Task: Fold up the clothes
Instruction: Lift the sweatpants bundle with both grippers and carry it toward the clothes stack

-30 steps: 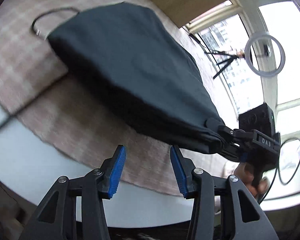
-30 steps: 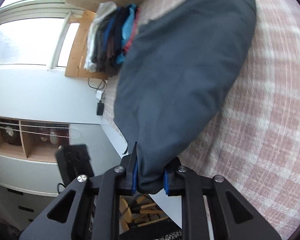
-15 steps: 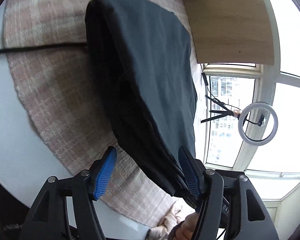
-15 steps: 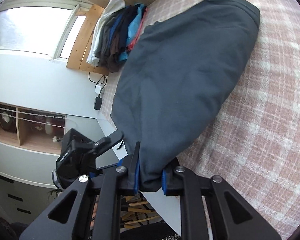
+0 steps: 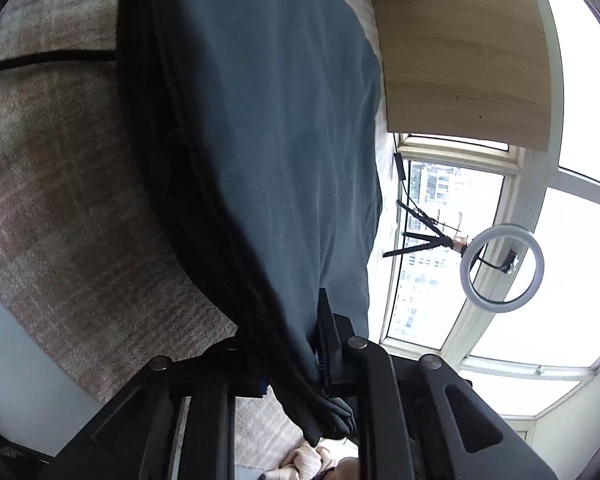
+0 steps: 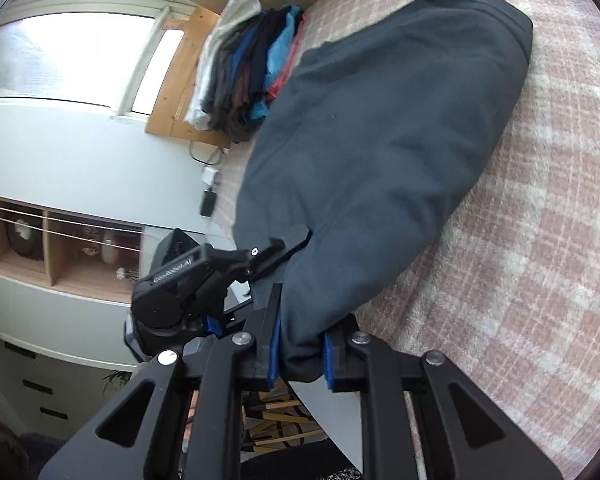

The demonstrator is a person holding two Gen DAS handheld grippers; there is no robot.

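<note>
Both grippers are pinching the garment [image 6: 380,160] at the table's [image 6: 540,280] near edge: the left gripper [image 5: 292,364] and right gripper [image 6: 300,356] each clamping its hem. Lettering on the left gripper is unreadable.

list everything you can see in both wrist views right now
dark navy fabric garment: one, navy, lying on the blanket, near edge lifted by both grippers
pink and cream plaid blanket: one, covering the table
stack of folded clothes: one, mixed white, brown, blue, red, at the blanket's far end
white ring light: one, by the window
black tripod: one, by the window
black cable: one, across the blanket
left gripper: black, shut on the garment
right gripper: black, blue pads, shut on the garment
</note>
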